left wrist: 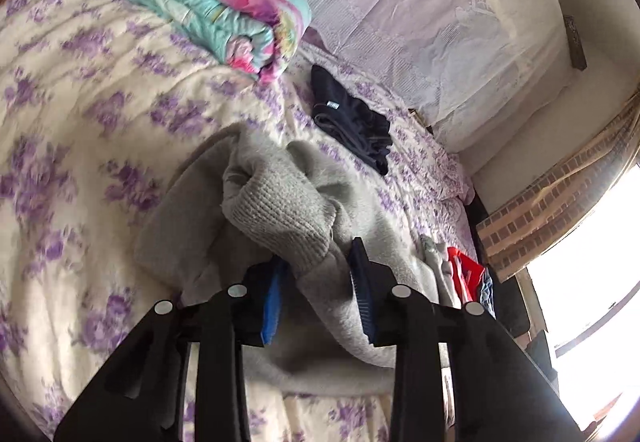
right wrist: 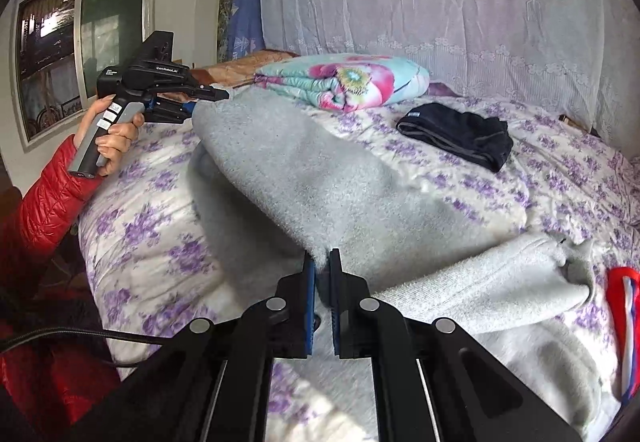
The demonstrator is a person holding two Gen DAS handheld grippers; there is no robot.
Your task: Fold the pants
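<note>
Tongs, left [left wrist: 320, 274] and right [right wrist: 322, 270], pinch grey pants [right wrist: 304, 178] near dark folded garment [right wrist: 460, 134]

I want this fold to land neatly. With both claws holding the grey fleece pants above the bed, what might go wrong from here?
1. The left claw grips only the bunched ribbed cuff; it may slip free.
2. The right claw pinches a thin edge of the grey fleece pants, so the fabric could pull out.
3. The lifted layer sags between the claws and may land creased on the floral bedspread.
</note>
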